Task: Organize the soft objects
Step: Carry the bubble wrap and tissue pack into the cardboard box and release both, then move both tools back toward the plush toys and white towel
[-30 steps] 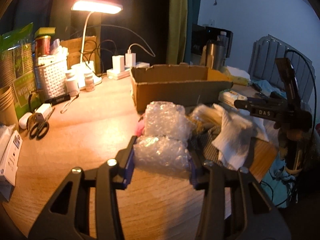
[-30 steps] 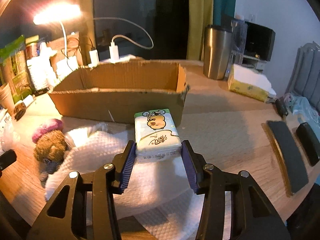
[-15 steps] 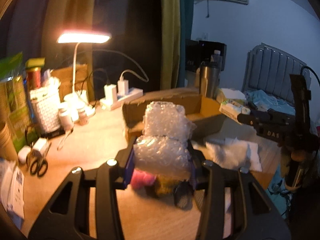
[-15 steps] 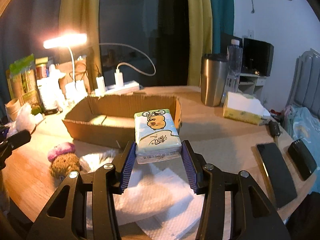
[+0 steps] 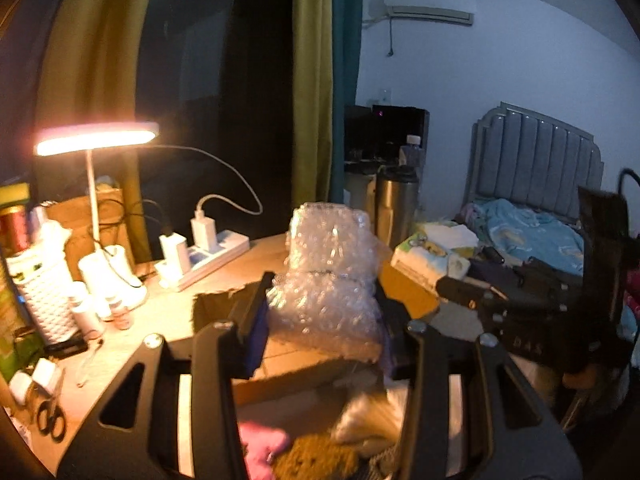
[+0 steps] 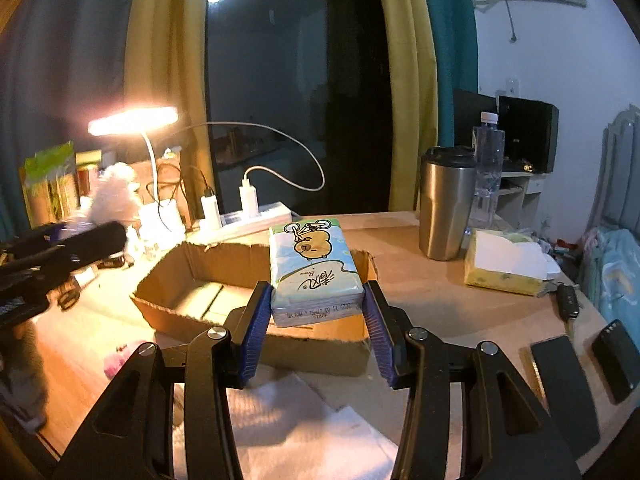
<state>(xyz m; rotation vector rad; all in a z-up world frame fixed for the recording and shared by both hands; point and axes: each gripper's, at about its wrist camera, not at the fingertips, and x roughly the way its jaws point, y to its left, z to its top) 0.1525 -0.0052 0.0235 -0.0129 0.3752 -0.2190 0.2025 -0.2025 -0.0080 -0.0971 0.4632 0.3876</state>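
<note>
My left gripper [image 5: 324, 320] is shut on a roll of clear bubble wrap [image 5: 328, 276] and holds it in the air above the near wall of the open cardboard box [image 5: 288, 376]. My right gripper [image 6: 318, 320] is shut on a tissue pack [image 6: 314, 272] with a cartoon bear and holds it above the front wall of the same box [image 6: 256, 300]. A plush toy with a pink hat [image 5: 280, 452] and white cloths [image 6: 304, 432] lie on the table in front of the box. The other gripper shows in each view, at the right [image 5: 532, 304] and at the left [image 6: 52, 256].
A lit desk lamp [image 5: 96, 144], power strip with chargers [image 5: 204, 256], white basket [image 5: 44, 296], bottles and scissors [image 5: 50, 420] stand at the left. A steel tumbler [image 6: 446, 204], water bottle, tissue box [image 6: 508, 264], car key and dark phones [image 6: 564, 388] sit at the right.
Both grippers have risen from the table with their loads and moved toward the box. The bubble wrap and the tissue pack were lifted off the pile of soft things.
</note>
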